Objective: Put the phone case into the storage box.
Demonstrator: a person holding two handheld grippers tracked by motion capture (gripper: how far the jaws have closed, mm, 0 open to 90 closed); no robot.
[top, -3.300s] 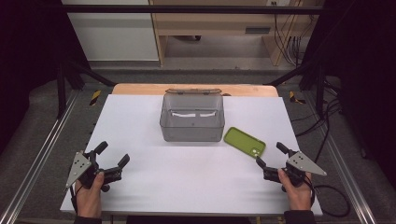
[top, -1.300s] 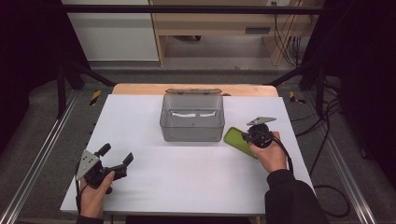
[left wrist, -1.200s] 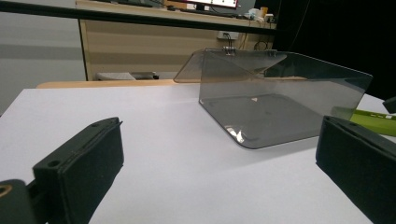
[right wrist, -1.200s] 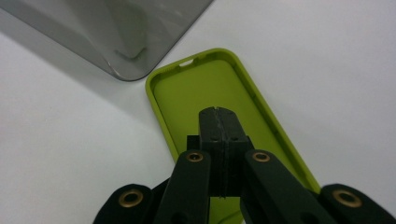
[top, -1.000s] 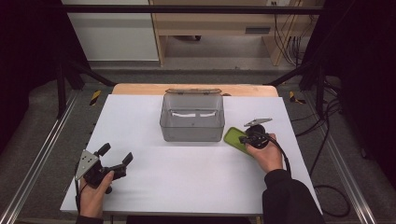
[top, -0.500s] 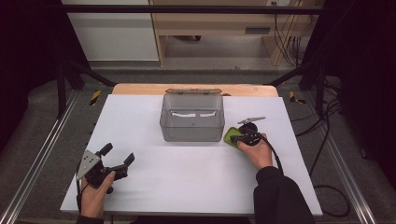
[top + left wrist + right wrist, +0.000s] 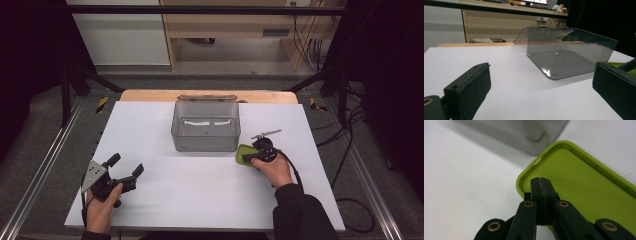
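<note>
Where the white rectangular desk [image 7: 200,200] meets the dim room, grey floor runs along both sides of it, with metal rails flanking it left and right and dark frame struts rising behind. Taking the smoky transparent plastic box [image 7: 205,125] with its hinged lid tipped back as the landmark, everything sits around it on a bare, matte white surface.

Well to the left of the box and nearer the person, the left tool [image 7: 125,167] rests in a hand low over the desk, its jaws spread wide with nothing between them; in the left gripper view the two black pads [image 7: 469,92] frame the box [image 7: 564,60] from a distance across open white surface.

Behind the box, a strip of light wooden board [image 7: 150,95] edges the far side of the desk, and beyond that stand a pale cabinet front and a wooden shelf unit against the back of the room.

Just right of the box, at its near right corner, lies the lime-green soft phone case [image 7: 242,152], flat on the desk with its hollow side up. The right tool [image 7: 250,159] is over it, jaws pressed fully together, their joined tips [image 7: 541,187] inside the case's [image 7: 584,192] corner rim; whether they touch it I cannot tell.

Farther right of the box, black cables trail over the floor.
</note>
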